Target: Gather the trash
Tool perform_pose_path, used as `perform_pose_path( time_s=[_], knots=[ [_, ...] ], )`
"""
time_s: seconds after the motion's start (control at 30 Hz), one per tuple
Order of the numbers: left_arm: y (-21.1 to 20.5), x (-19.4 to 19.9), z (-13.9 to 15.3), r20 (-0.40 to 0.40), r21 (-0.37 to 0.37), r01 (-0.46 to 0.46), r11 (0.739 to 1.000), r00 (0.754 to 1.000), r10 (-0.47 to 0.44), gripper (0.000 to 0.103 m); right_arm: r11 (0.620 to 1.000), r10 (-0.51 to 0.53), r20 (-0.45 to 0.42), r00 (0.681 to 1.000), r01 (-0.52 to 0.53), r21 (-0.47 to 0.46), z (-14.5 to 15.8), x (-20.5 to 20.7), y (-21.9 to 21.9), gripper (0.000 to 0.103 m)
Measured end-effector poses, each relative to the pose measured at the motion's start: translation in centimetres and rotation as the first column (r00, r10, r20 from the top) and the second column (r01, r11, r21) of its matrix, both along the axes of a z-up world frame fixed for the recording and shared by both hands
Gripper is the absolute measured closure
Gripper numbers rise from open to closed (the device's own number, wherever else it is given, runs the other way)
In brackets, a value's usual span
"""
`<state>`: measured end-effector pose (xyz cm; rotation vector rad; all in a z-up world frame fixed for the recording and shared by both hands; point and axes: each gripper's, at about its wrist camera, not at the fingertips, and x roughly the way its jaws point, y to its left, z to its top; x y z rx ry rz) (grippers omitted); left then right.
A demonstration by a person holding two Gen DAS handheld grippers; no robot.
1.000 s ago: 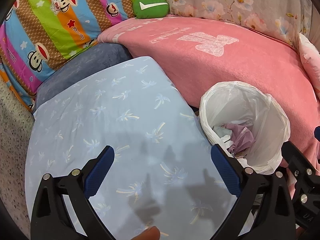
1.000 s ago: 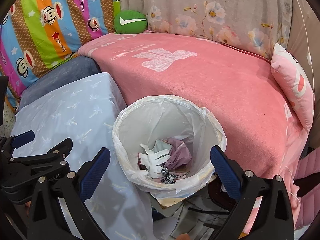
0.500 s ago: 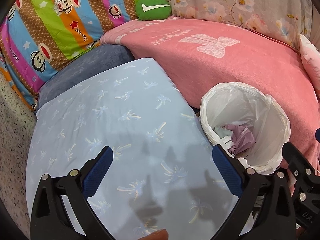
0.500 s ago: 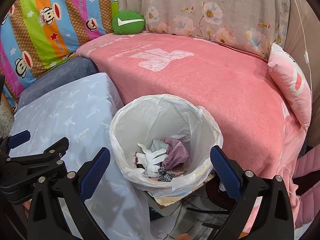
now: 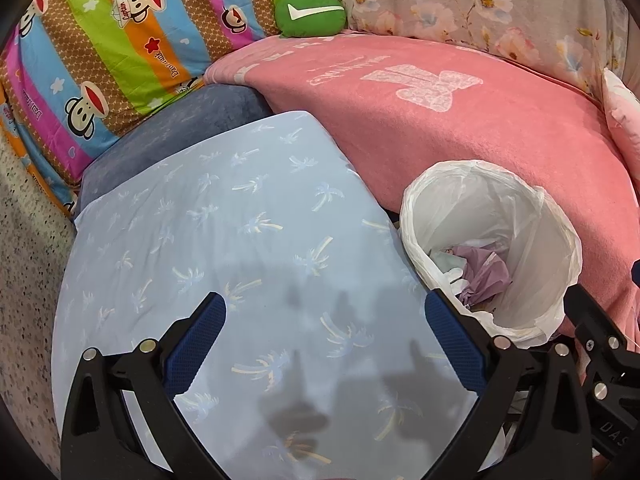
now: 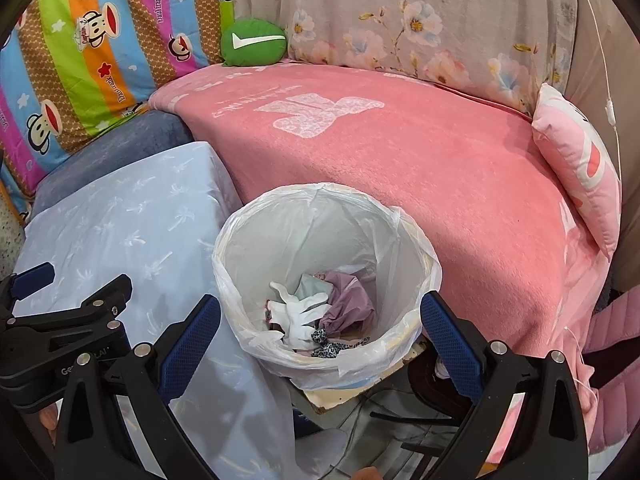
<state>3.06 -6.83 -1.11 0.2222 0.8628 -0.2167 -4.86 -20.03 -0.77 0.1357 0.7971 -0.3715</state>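
Writing "Daul frank" repeats across striped monkey quilt (image 6: 100,60); grippers unmarked.

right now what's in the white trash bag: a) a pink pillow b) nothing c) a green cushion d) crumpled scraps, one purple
d: the trash bag holds crumpled scraps at its bottom, among them a purple piece and a white piece.
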Motion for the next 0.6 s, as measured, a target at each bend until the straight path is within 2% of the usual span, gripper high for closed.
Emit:
perform_pose_path(
  time_s=[0.6],
  knots=[
    [0.09,-0.37,-0.24,-0.014,-0.006,-0.020,1.000,1.000,0.020,0.007,1.000,-0.001,-0.001,1.000,0.001,0.001,-0.07,-0.08,-0.06,0.006]
  ],
)
